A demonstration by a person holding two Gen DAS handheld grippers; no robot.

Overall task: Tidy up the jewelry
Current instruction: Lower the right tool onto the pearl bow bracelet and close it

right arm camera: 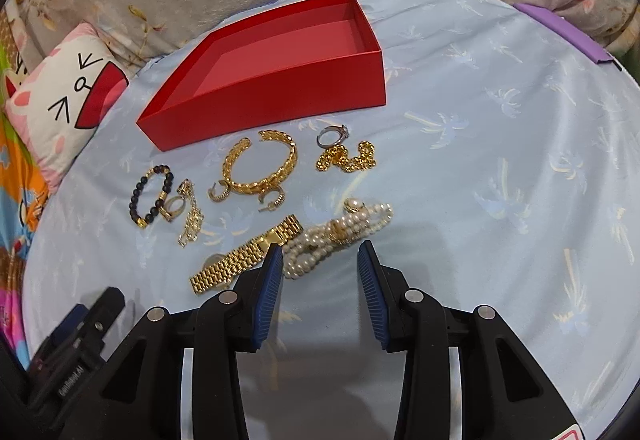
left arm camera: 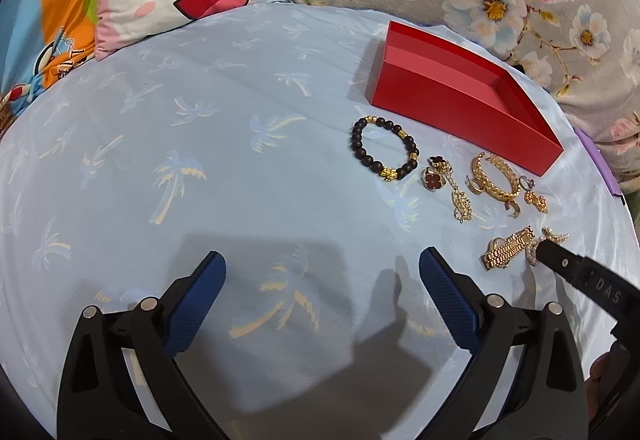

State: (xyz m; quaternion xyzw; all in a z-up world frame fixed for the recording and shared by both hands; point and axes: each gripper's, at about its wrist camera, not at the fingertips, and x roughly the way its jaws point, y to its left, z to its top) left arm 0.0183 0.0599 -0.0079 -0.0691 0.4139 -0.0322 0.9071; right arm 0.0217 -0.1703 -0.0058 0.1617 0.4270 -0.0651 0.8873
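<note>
— Palm-print bedsheet, red box open at the back?
— Yes; gold bangle before it, pearl strand nearest. Right hand-held gripper gapes over pearls; left hand-held gripper spread, holding nothing.

Right gripper jaws straddle pearl bracelet.

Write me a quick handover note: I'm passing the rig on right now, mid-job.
Left gripper: open, holding nothing, over bare sheet.
Right gripper: open, fingers either side of the pearl bracelet, not closed on it.
Red box: nothing visible inside.
On the sheet in front of it: bead bracelet, gold bangle, gold chain, ring, gold watch band, small earrings.
Done: nothing boxed. Left: everything.
</note>
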